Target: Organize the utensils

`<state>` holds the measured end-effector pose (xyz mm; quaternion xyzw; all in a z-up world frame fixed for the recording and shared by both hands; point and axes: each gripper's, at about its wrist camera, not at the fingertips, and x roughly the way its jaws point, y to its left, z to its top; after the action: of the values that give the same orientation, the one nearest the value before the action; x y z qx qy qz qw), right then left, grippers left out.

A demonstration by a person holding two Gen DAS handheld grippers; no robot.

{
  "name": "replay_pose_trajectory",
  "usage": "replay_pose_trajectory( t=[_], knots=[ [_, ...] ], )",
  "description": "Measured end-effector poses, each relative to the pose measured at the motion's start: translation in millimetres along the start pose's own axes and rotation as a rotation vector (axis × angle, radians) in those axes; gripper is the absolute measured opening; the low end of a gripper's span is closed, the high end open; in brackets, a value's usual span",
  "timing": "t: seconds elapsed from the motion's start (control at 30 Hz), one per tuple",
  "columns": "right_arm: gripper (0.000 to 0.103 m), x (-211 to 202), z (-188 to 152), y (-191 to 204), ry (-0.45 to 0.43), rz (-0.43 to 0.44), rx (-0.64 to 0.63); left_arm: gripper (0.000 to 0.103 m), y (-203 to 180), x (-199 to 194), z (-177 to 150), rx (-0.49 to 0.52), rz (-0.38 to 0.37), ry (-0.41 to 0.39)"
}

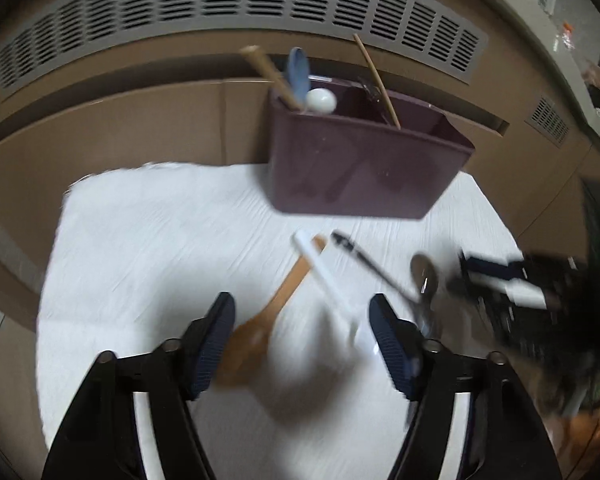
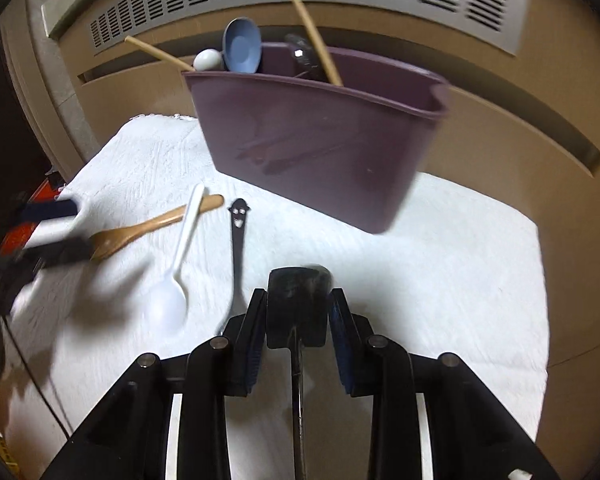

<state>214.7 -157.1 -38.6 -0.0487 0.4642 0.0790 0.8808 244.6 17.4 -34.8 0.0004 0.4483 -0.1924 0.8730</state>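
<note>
White cloth (image 2: 440, 248): three loose spoons | purple caddy (image 2: 320, 136): perhaps five utensils | left fingers (image 1: 216, 336) spread; right fingers (image 2: 248, 344) pinching black utensil (image 2: 298, 304)

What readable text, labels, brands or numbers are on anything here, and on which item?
None: no words, brand or numbers are readable in either view.
Purple bin: faint marks on its front, illegible.
Black utensil on the white cloth: a cut-out smiley face on its handle end, a sign, not text.

White cloth (image 2: 440, 240) under purple caddy (image 2: 320, 140)
</note>
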Motion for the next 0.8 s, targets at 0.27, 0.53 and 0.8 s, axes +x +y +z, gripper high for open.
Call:
replay_pose_trajectory(
  t=[0.27, 0.53, 0.8],
  knots=[
    [0.028, -22.4, -16.7, -22.7, -0.035, 0.036, 0.043, 0.051, -23.2, 61.5, 37.3, -0.003, 0.18, 0.061],
    [0.028, -39.7, -16.8, -29.0, -0.067, 0.112, 0.063, 0.012, -22.0, 71.9, 33.7, -0.017, 0.179, 0.081],
    [0.027, -53.6, -19.5, -26.5, -0.057, 0.166, 0.081, 0.012, -32.7, -17.4, 2.7, 0.015, 0.087, -0.098]
  ],
)
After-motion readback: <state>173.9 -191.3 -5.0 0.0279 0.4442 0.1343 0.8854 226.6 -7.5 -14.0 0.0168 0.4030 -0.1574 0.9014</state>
